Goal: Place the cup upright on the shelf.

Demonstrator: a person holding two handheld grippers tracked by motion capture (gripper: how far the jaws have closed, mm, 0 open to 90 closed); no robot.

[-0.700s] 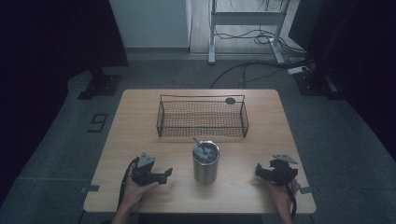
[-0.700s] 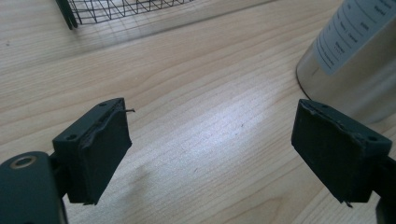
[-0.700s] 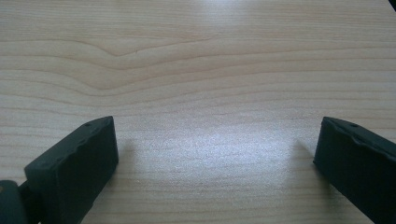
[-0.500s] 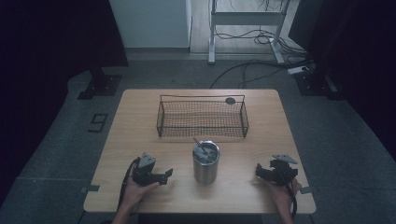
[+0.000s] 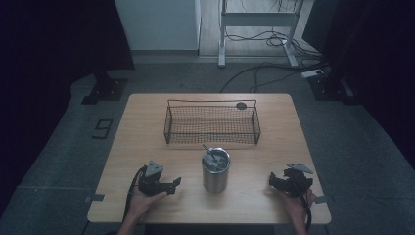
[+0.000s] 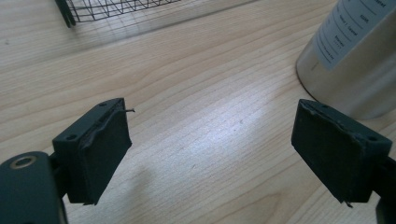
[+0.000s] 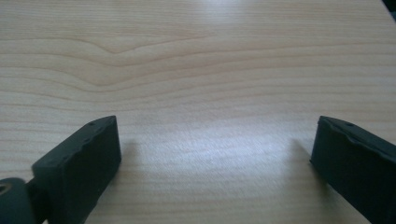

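Dark curtains and a grey floor surround a light wooden table, seen from above. Near its front edge a steel tumbler stands upright, and a thin metal utensil is seen leaning inside it. Behind the tumbler, and apart from it, a black wire basket is set across the middle of the table. The left gripper is held low over the wood just left of the tumbler, its jaws spread wide with nothing between them; in the left gripper view the tumbler's labelled wall is seen beyond the right-hand jaw. The right gripper is held right of the tumbler, well apart from it, its jaws likewise spread wide over bare wood and gripping nothing.
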